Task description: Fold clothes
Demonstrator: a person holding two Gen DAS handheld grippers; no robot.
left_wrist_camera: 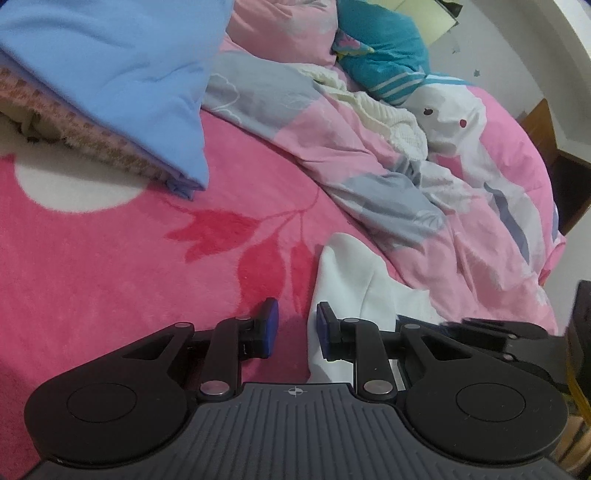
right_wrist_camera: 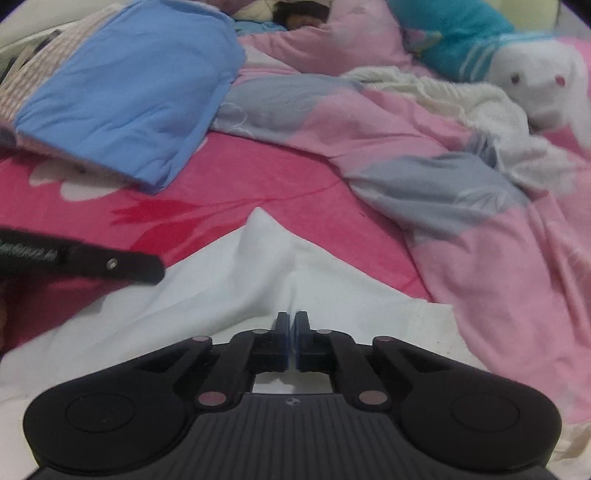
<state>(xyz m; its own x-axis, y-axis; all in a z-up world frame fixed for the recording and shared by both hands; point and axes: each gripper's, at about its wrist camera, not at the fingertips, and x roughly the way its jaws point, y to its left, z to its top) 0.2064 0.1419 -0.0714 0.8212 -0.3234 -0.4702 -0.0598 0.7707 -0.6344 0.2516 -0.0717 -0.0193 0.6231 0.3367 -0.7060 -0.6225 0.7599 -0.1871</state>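
Note:
A white garment (right_wrist_camera: 229,291) lies crumpled on the pink flowered blanket (right_wrist_camera: 258,173) of a bed. My right gripper (right_wrist_camera: 292,338) is shut on a raised fold of this white garment, and a ridge of cloth runs from the pads to a peak further off. In the left wrist view the white garment (left_wrist_camera: 347,280) lies just right of my left gripper (left_wrist_camera: 297,326). That gripper is open by a narrow gap, with only pink blanket (left_wrist_camera: 147,266) showing between its blue pads. Its right finger rests over the garment's edge. The left gripper's black finger (right_wrist_camera: 110,263) shows at the left of the right wrist view.
A folded blue quilt (left_wrist_camera: 122,77) sits at the far left over a checked cover. A rumpled pink and grey duvet (left_wrist_camera: 369,162) fills the right side, with a cream knit (left_wrist_camera: 391,114), a white plush toy (left_wrist_camera: 450,110) and a teal pillow (left_wrist_camera: 388,48). Dark hair (right_wrist_camera: 299,13) shows at the far end.

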